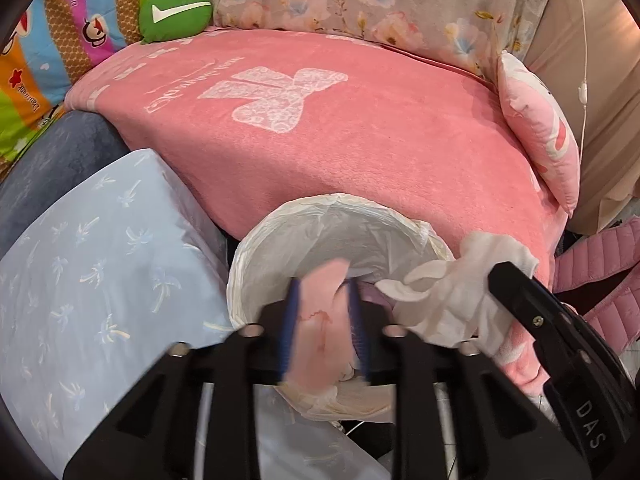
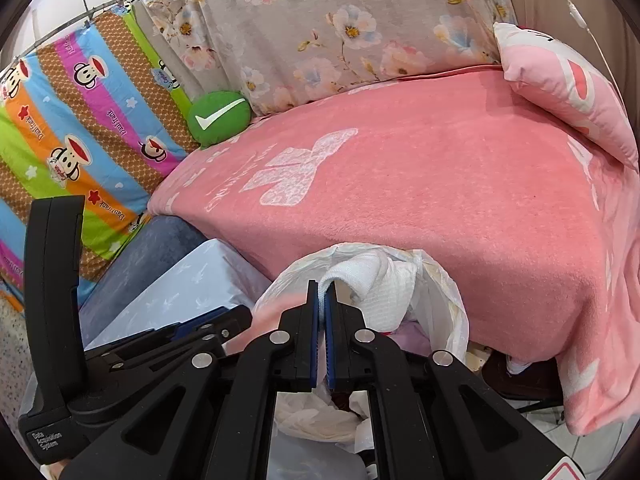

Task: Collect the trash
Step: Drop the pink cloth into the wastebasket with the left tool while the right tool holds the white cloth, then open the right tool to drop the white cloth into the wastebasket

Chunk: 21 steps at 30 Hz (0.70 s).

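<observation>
Above the lined bin (image 1: 340, 216): right gripper (image 2: 322, 294) clamped on limp white cloth (image 2: 376, 280) (light; pinch any fold); left gripper (image 1: 322, 312) parted around blurred pink item (image 1: 320, 320).

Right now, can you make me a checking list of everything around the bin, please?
Surface: pink blanket with a white bow print covers the bed; nothing loose lies on it.
Job's things: lined bin beside the bed; pink piece over its opening; white cloth above it.
Clutter: green cushion; pink pillow; pale blue box.
Grippers: left gripper is open with the pink piece between its fingers; right gripper is shut on the white cloth.
Cables: thin white cord hangs at the right.
Surroundings: floral sheet and cartoon striped cloth behind the bed.
</observation>
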Tool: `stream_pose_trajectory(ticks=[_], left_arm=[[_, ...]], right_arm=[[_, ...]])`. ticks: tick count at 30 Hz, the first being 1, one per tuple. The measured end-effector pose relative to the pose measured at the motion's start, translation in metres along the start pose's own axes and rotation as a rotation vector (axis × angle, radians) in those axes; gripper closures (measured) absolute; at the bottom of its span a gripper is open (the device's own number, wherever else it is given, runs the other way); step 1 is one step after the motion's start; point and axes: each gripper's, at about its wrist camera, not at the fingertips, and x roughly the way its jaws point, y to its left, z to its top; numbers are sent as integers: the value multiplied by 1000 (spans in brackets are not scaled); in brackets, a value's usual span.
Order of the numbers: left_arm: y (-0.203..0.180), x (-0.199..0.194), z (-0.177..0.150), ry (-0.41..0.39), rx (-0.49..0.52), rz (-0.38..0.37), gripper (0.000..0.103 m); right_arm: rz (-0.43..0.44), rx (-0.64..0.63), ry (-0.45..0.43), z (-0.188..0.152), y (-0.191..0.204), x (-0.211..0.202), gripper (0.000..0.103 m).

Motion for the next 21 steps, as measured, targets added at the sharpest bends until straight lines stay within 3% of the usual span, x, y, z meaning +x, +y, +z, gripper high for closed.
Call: stream_pose_trajectory(ticks=[1, 3, 15, 21], left_arm=[[1, -1, 0, -10, -7, 6, 52], [2, -4, -1, -30, -10, 20, 47], [19, -10, -5, -48, -19, 55, 47], [30, -11, -8, -46, -40, 67, 45]], right_arm=[[-1, 0, -1, 0, 1, 0, 100], [-2, 0, 0, 1, 1, 1, 100], [13, -42, 10, 2, 20, 10, 100], [19, -57, 14, 3, 30, 14, 95]])
